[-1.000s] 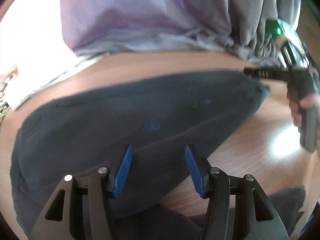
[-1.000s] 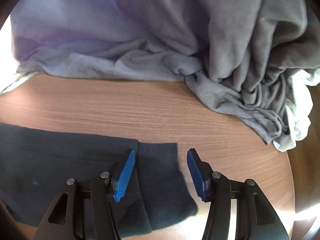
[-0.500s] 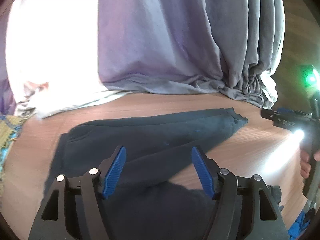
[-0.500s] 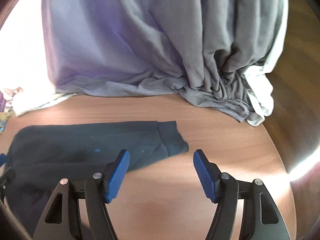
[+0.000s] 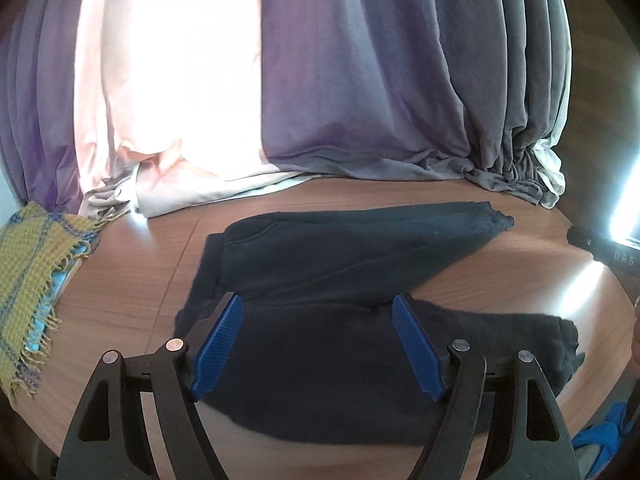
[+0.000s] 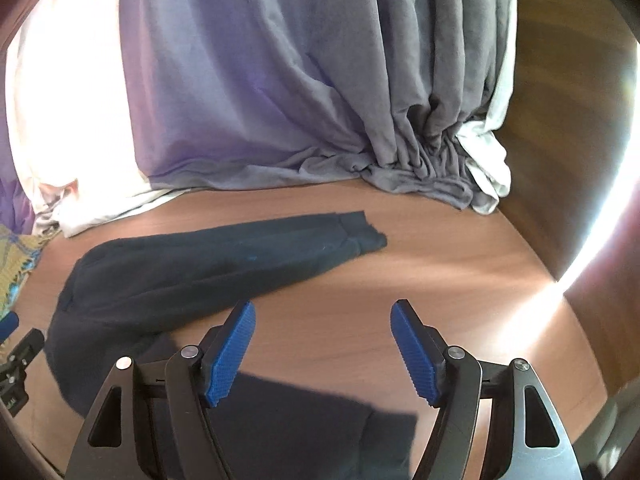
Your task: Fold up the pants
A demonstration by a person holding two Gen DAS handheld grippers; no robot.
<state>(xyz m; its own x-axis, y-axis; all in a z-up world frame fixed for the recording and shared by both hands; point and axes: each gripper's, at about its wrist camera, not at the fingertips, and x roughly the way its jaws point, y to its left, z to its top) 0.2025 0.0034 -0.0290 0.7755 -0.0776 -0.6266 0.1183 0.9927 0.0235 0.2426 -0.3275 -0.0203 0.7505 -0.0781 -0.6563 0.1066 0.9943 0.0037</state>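
Dark navy pants [image 5: 340, 264] lie flat on the round wooden table [image 5: 132, 280], waist at the left and the two legs spread apart to the right. The far leg ends in a cuff [image 6: 360, 234]; the near leg [image 6: 304, 432] lies under my right gripper. My left gripper [image 5: 318, 346] is open and empty, raised above the crotch area. My right gripper [image 6: 322, 350] is open and empty, raised above bare table between the two legs. Part of the right tool [image 5: 604, 248] shows at the right edge of the left wrist view.
Grey and purple curtains [image 6: 280, 100] and a white cloth [image 5: 192, 188] pile up at the table's far edge. A yellow woven throw [image 5: 32, 264] lies at the left edge. Bright glare marks the table's right side [image 6: 532, 312]. Blue fabric [image 5: 600, 436] sits at the near right.
Both grippers have pulled back and up from the pants, so the whole garment now shows. Their jaws have opened wider. The pants lie still on the table.
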